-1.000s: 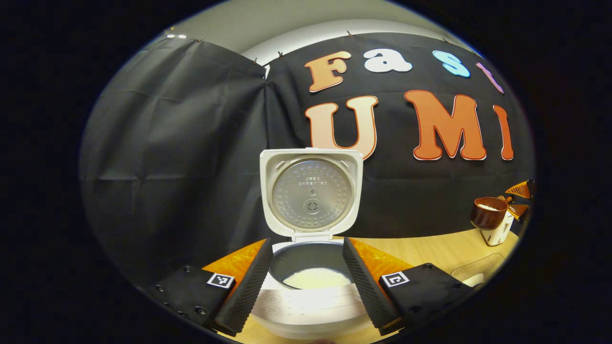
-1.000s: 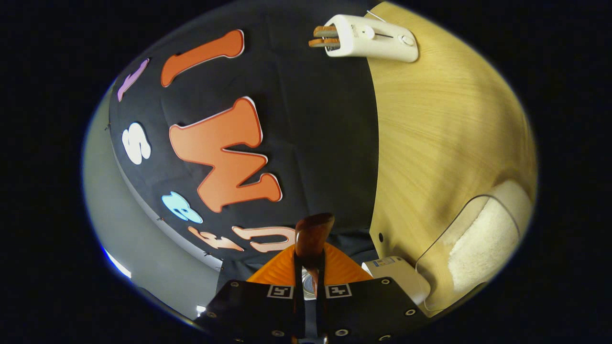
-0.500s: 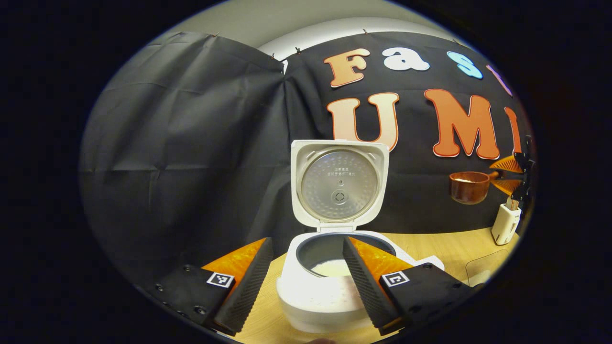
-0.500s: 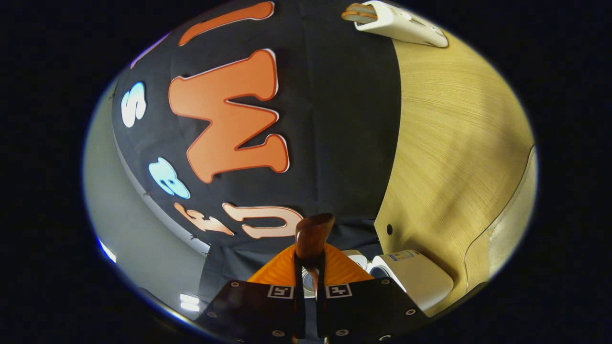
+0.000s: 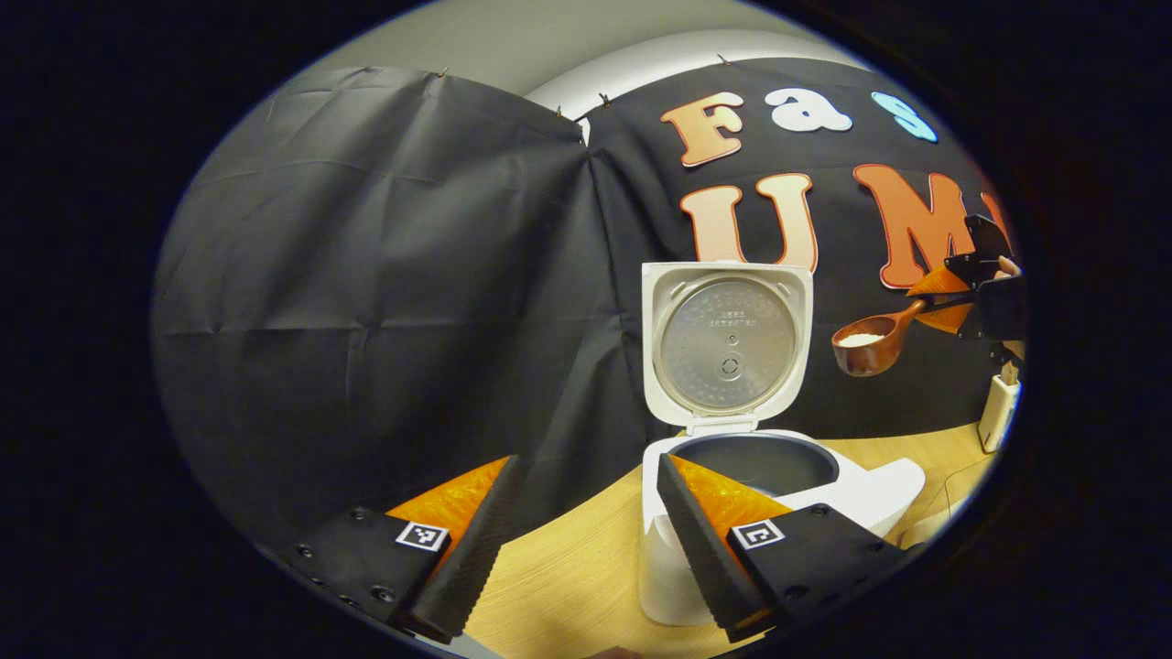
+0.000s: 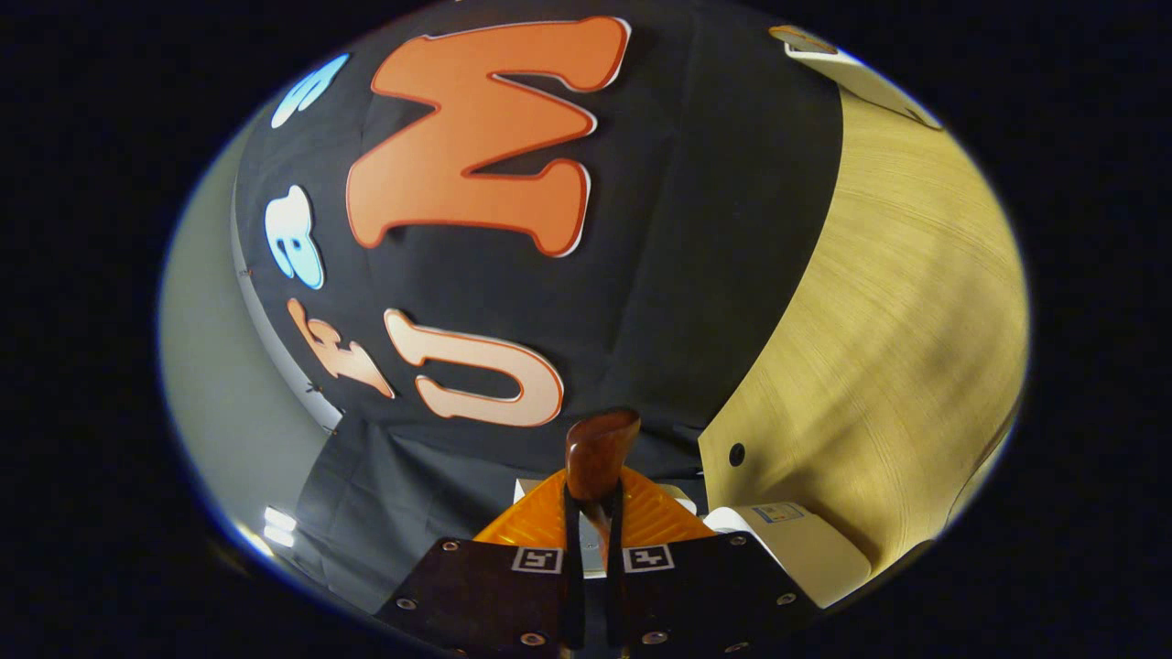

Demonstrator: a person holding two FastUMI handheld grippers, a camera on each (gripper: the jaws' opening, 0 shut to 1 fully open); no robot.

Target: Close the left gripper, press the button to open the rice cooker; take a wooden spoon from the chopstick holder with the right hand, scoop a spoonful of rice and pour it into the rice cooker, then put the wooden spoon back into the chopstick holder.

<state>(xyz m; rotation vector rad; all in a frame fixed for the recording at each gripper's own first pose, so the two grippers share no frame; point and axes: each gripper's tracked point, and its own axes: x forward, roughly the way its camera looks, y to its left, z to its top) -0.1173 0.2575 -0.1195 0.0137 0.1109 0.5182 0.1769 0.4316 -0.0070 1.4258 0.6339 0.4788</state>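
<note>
The right gripper [image 6: 593, 513] has its fingers pinched tight on the wooden spoon [image 5: 872, 340] handle, and from the left gripper view the bowl sits level with a small heap of rice [image 5: 862, 340] in it, up in the air just beside the open lid [image 5: 727, 343], I'd guess held flat so nothing spills before the tip. The left gripper [image 5: 580, 531] hangs back with its fingers spread wide and nothing between them, probably out of the way. The rice cooker [image 5: 769, 513] stands open on the wooden table [image 5: 568, 577], chopstick holder [image 5: 998, 412] off at the edge.
</note>
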